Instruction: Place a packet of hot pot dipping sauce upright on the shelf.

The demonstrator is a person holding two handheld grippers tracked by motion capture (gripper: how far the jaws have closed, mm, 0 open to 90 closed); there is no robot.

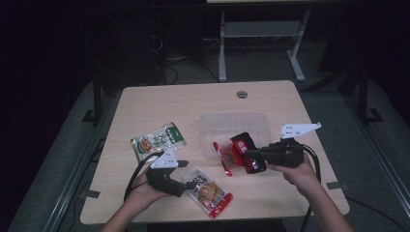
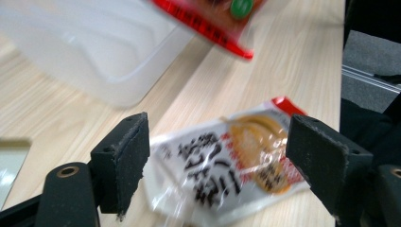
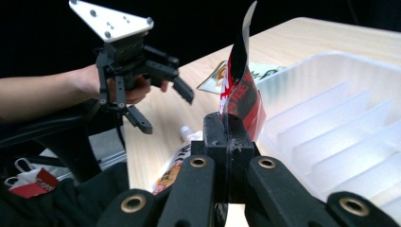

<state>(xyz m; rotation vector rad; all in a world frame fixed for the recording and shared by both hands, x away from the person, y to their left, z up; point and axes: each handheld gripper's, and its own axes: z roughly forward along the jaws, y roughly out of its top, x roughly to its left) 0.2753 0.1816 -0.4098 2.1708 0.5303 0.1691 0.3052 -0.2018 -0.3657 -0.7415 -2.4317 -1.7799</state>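
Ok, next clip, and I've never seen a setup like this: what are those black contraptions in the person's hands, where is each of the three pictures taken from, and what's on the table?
No robot here: a person holds a hand-operated two-jaw gripper in each hand. The high view looks down on a wooden table from above the person's side. The other two pictures come from cameras riding on the grippers, looking along their black jaws.

The right gripper is shut on a red and black snack packet, holding it at the near edge of a clear plastic tub. The left gripper is open, its jaws either side of a white and orange packet lying flat on the table without pressing it. A green and white packet lies farther left.
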